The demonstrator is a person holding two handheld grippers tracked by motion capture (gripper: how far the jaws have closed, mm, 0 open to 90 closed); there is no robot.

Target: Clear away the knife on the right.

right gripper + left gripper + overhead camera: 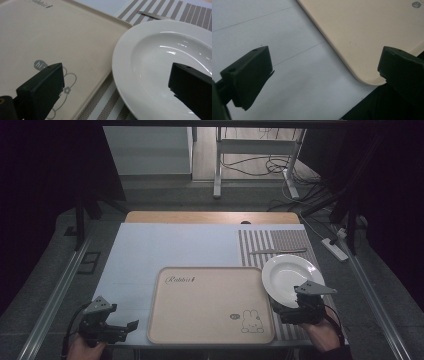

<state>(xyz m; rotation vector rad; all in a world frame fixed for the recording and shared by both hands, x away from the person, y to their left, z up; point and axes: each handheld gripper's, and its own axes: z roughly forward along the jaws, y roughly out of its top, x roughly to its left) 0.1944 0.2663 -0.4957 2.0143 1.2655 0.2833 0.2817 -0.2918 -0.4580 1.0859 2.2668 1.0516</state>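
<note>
High view: a white plate (291, 279) sits on a striped placemat (280, 241) at the right of the desk (165, 245), its left rim just overlapping or touching the right edge of a beige tray (200, 310); a knife-like utensil (277, 251) lies on the placemat beyond it. The right tongs (300, 306) hover at the plate's near rim, the left tongs (131, 326) rest low beside the tray's near-left corner. The tray carries a script word at top left, apparently beginning "Rabbi", and a line-drawn rabbit with a small round badge at lower right. Left gripper view: the left tongs (324, 72) stand wide apart and hold nothing, spanning the pale desk surface and the tray's (367, 32) rounded corner. Right gripper view: the right tongs (117, 85) are spread wide and empty, one jaw over the tray (50, 37), the other over the plate's bowl, the near rim of the plate (150, 67) lying between them. The badge reads "hi"; the script above ends in "abbit". Assessment: the plate appears glazed ceramic, hence rigid, fairly heavy, slick and breakable. The broad flat rim is the proper place to grip, jaws closing above and below it, firmly and without tilting.
</note>
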